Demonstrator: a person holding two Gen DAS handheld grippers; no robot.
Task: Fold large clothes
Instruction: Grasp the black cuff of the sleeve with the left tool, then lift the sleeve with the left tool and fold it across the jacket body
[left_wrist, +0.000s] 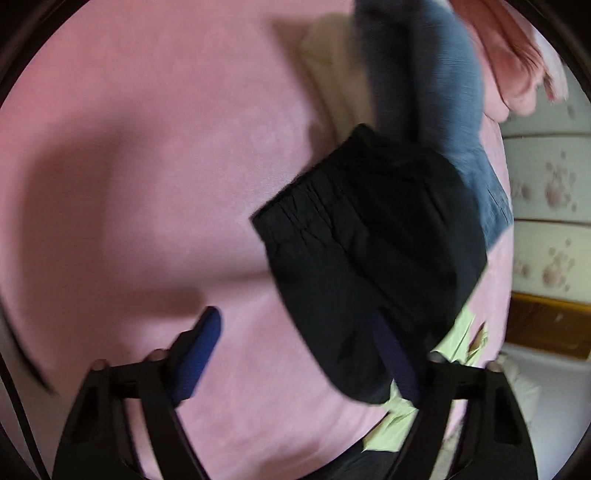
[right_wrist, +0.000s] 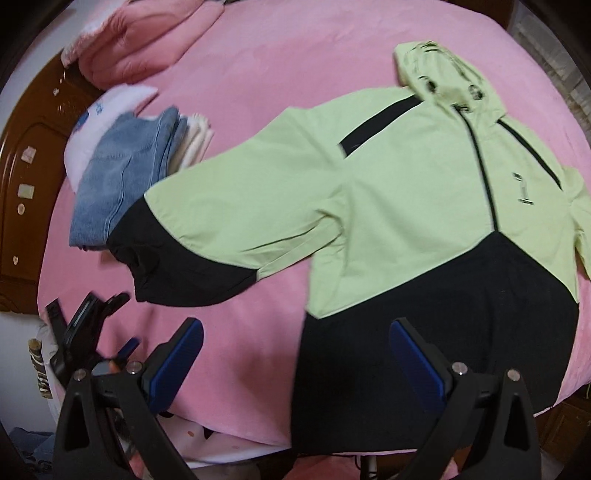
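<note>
A light green and black hooded jacket (right_wrist: 388, 177) lies spread face up on the pink bed, hood at the far right, one sleeve stretched left with its black cuff (right_wrist: 166, 266) by the jeans. My right gripper (right_wrist: 295, 350) is open above the jacket's black hem, holding nothing. In the left wrist view the black cuff (left_wrist: 369, 258) lies in front of my left gripper (left_wrist: 299, 350), which is open; its right finger (left_wrist: 395, 358) is at the cuff's edge. The left gripper also shows in the right wrist view (right_wrist: 92, 332), just left of and below the cuff.
Folded blue jeans (right_wrist: 122, 177) on white and cream clothes sit left of the sleeve. A pink quilt (right_wrist: 147, 40) lies at the far left corner. A brown wooden headboard (right_wrist: 26, 184) borders the bed. The pink sheet (left_wrist: 166, 166) lies bare left of the cuff.
</note>
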